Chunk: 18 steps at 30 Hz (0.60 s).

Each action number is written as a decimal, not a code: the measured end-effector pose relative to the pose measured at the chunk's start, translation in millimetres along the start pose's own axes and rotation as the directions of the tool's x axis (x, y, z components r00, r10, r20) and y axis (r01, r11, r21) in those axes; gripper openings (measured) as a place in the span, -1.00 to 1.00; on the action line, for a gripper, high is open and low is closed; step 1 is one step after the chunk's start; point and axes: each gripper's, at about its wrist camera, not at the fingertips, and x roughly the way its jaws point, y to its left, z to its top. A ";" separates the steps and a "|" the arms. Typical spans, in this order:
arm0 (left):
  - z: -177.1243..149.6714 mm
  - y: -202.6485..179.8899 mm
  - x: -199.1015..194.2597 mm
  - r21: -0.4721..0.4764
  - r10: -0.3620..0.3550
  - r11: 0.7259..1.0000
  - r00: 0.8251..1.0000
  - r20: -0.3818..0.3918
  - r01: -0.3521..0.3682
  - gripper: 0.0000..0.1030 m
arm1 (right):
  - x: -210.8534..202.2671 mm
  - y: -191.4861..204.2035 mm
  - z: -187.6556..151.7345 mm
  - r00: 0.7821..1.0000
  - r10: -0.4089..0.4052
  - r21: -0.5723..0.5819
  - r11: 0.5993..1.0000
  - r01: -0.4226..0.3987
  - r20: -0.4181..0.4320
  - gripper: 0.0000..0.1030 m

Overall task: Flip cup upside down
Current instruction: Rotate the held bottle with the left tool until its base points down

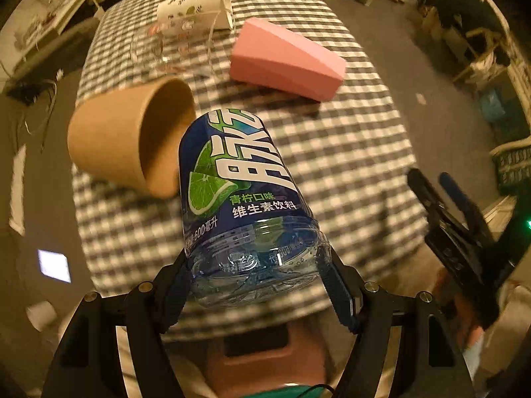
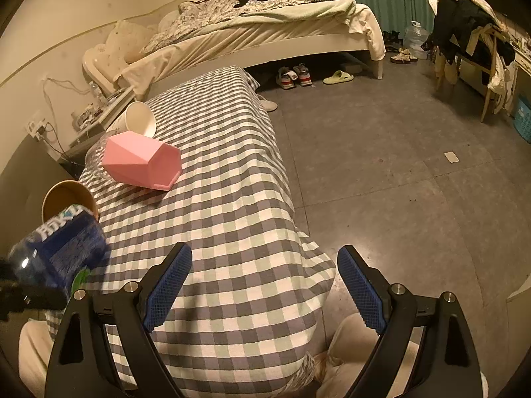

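In the left wrist view, the left gripper (image 1: 259, 285) was clenched on a cut blue bottle cup (image 1: 239, 199), its fingers pressed against the clear lower part on either side. The cup's long axis ran away from the camera along the fingers, tilted slightly to the far left, with the labelled end far and the clear end near. Whether the far end was the open mouth could not be made out from here. It hung above the checked tablecloth (image 1: 332, 165), apparently not touching it. Just beyond and to the left lay a brown paper cup (image 1: 109, 139) on its side, mouth facing right. Farther off lay a pink faceted cup (image 1: 285, 63), a patterned white paper cup (image 1: 195, 6), and something of clear glass (image 1: 156, 53), hard to read. The right gripper (image 1: 441, 199) showed at the right edge, blurred.

In the right wrist view, the right gripper (image 2: 265, 288) was spread wide and empty, over the near end of the table. The bottle cup (image 2: 59, 248) sat at the far left, partly cut off, held aloft. The left hand plainly had it, so the turn would likely fall to that wrist.
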 end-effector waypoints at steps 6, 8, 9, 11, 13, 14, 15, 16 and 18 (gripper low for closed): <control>11.5 -0.9 -5.8 0.033 0.006 0.999 1.000 -0.009 -0.005 0.44 | 5.2 -1.0 2.4 1.000 -0.003 0.011 1.000 0.003 -0.010 0.74; 5.0 -4.3 -9.9 0.069 0.001 0.998 0.999 -0.040 0.002 0.44 | 6.9 -0.3 3.2 1.000 -0.006 0.009 1.000 0.007 -0.013 0.74; 1.9 -5.9 -10.2 0.087 -0.004 0.996 0.998 -0.066 0.010 0.44 | 7.5 -0.4 3.9 1.000 -0.006 0.010 1.000 0.007 -0.014 0.74; -3.1 -9.5 -8.6 0.126 0.011 0.992 0.993 -0.120 0.005 0.44 | 8.1 -0.3 4.6 1.000 -0.005 0.012 1.000 0.005 -0.015 0.74; -7.0 -13.8 -4.1 0.178 0.043 0.984 0.984 -0.171 -0.012 0.44 | 7.7 0.3 4.4 1.000 -0.004 0.014 1.000 0.004 -0.014 0.74; -7.2 -16.3 -1.7 0.196 0.055 0.980 0.980 -0.189 -0.017 0.44 | 7.7 0.2 4.6 1.000 -0.003 0.014 1.000 0.003 -0.015 0.74; -6.9 -19.2 2.4 0.223 0.076 0.974 0.973 -0.217 -0.026 0.44 | 7.5 0.6 4.4 1.000 -0.002 0.014 1.000 0.002 -0.015 0.74; -6.1 -21.4 4.9 0.235 0.084 0.972 0.969 -0.232 -0.028 0.44 | 7.4 0.6 4.3 1.000 -0.001 0.015 1.000 0.001 -0.015 0.74; -2.3 -23.7 8.7 0.252 0.096 0.967 0.964 -0.247 -0.031 0.44 | 7.7 0.3 4.3 1.000 0.001 0.018 1.000 -0.001 -0.017 0.74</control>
